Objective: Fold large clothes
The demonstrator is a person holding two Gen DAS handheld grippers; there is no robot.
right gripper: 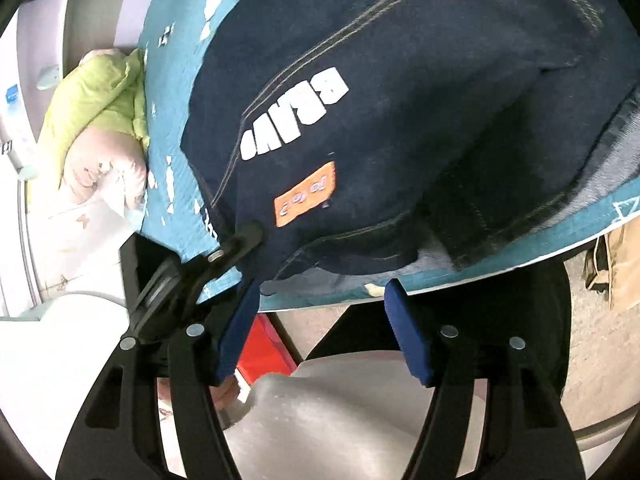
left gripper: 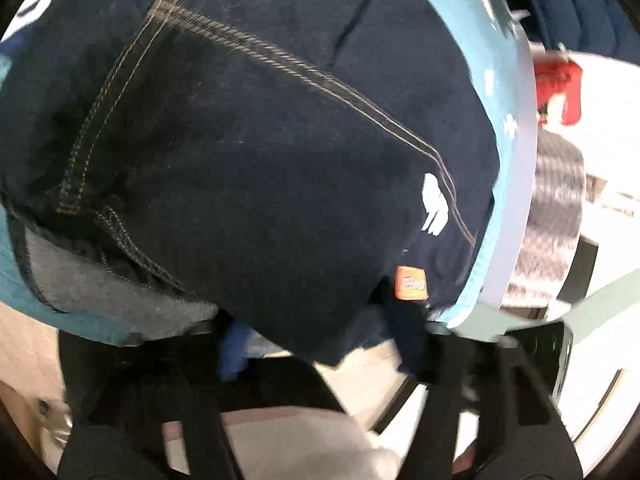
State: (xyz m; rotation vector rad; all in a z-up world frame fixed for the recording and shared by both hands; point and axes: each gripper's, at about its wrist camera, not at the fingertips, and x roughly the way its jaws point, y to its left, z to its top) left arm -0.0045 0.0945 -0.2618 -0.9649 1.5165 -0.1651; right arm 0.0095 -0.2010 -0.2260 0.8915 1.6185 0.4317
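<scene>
A dark navy denim garment (left gripper: pixel 260 140) with pale stitching, white lettering and an orange label (left gripper: pixel 410 283) lies folded on a teal patterned table cover (left gripper: pixel 486 152). My left gripper (left gripper: pixel 324 344) is at the garment's near edge. Its fingers stand apart, a corner of the cloth hangs loose between them, and no pad presses on it. In the right wrist view the same garment (right gripper: pixel 420 120) shows its orange label (right gripper: pixel 305 194). My right gripper (right gripper: pixel 322 320) is open at the table's edge just below the garment's hem, and its blue pads (right gripper: pixel 236 332) hold nothing. The left gripper's black tip (right gripper: pixel 244 238) rests by the label corner.
A lime-green and pink bundle of cloth (right gripper: pixel 108 120) lies left of the teal cover (right gripper: pixel 172 80). A red item (left gripper: pixel 558 88) and a grey striped cloth (left gripper: pixel 556 200) sit beyond the table's right rim. A person's pale grey clothing (right gripper: pixel 352 408) is below the grippers. A tan bag (right gripper: pixel 618 260) stands on the floor.
</scene>
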